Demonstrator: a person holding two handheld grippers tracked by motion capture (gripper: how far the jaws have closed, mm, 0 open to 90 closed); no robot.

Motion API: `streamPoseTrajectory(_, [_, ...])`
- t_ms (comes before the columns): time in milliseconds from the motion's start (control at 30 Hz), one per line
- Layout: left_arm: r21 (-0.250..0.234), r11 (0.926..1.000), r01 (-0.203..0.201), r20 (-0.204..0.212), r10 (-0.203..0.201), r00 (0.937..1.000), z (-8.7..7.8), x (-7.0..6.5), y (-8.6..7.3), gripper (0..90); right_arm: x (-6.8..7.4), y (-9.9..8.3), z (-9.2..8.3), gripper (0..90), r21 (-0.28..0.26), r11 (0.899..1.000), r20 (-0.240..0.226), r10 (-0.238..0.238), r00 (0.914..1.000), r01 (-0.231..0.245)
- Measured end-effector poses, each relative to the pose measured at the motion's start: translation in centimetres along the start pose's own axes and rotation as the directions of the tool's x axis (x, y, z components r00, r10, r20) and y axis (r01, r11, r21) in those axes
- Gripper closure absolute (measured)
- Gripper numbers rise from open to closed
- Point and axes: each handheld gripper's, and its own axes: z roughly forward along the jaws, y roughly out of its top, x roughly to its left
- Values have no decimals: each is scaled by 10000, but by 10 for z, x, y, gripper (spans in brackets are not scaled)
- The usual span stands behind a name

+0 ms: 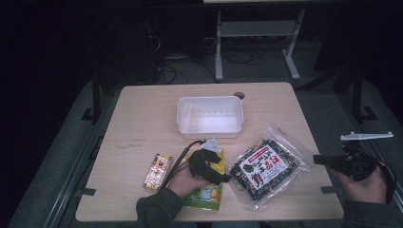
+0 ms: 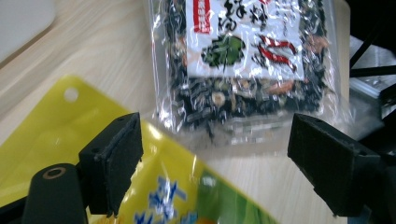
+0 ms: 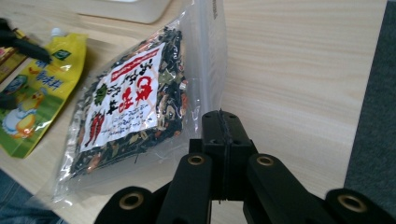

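Observation:
A clear bag of dried vegetables [image 1: 263, 166] [image 2: 247, 56] [image 3: 126, 107] with a white label lies on the right part of the wooden table [image 1: 142, 109]. A yellow-green drink pouch [image 1: 206, 194] [image 2: 60, 130] [image 3: 37, 88] lies just left of it. My left gripper [image 1: 219, 172] [image 2: 217, 140] hovers over the pouch, pointing at the bag. Its jaws stand wide open with nothing gripped. My right gripper [image 1: 317, 160] [image 3: 223, 116] is held off the table's right edge, beside the bag. Its jaws are shut together with nothing between them.
A white rectangular container [image 1: 210, 99] [image 2: 23, 18] [image 3: 126, 9] stands at the middle back of the table. A small yellow-brown snack packet [image 1: 158, 171] lies left of the pouch. A round cable hole [image 1: 238, 95] sits near the far edge. Desk legs [image 1: 218, 47] stand beyond on the dark floor.

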Motion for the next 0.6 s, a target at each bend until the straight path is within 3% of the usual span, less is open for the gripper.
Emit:
streamPoseTrajectory(367, [16, 9997, 251, 493, -251, 9985, 35, 11, 22, 174, 21, 21, -29, 897, -59, 9930, -33, -1176, 9931, 1176])
streamPoseTrajectory(600, [-116, 9987, 489, 922, -476, 9946, 50, 26, 32, 208, 29, 30, -36, 897, -218, 9884, -420, -1510, 9876, 1502])
